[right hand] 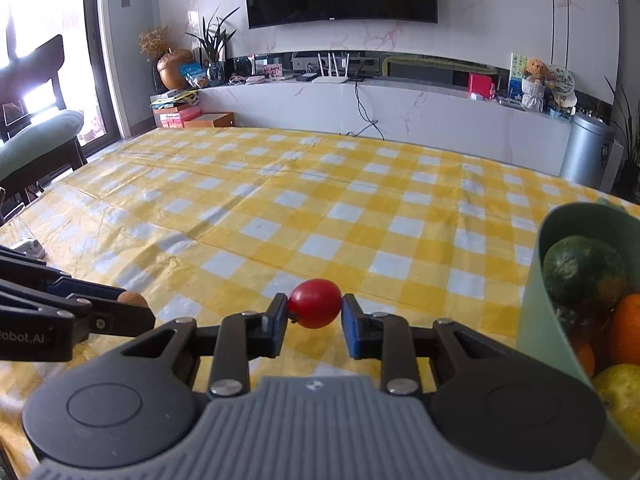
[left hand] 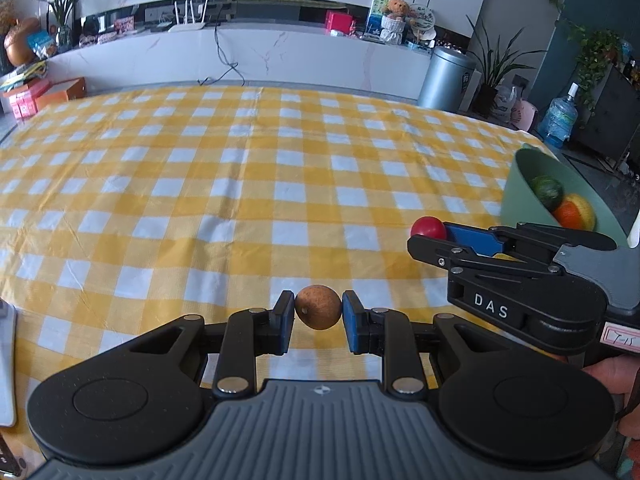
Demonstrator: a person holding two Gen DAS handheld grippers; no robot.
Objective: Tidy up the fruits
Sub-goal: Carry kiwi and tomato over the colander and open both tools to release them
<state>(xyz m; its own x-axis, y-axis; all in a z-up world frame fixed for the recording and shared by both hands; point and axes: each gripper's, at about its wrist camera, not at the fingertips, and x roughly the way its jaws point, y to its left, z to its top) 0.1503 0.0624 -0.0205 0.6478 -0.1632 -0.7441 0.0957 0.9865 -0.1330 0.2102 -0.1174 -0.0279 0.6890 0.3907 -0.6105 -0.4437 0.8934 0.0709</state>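
My left gripper [left hand: 319, 307] is shut on a small round brown fruit [left hand: 319, 306] and holds it above the yellow checked tablecloth [left hand: 240, 184]. My right gripper [right hand: 315, 307] is shut on a small red tomato [right hand: 315, 302]; it also shows in the left wrist view [left hand: 429, 229], to the right of the left gripper. A pale green bowl [right hand: 538, 316] stands at the right, holding a dark green fruit [right hand: 580, 272], an orange [right hand: 630, 330] and a yellow fruit [right hand: 622, 396]. The bowl also shows in the left wrist view [left hand: 516, 196]. The left gripper with the brown fruit [right hand: 134, 299] shows at the left of the right wrist view.
A white marble TV counter [right hand: 380, 108] with clutter runs behind the table. A silver bin [left hand: 444, 76] and a water bottle [left hand: 558, 118] stand beyond the table's far right. A chair [right hand: 36, 136] stands at the left. A white object [right hand: 28, 247] lies at the table's left edge.
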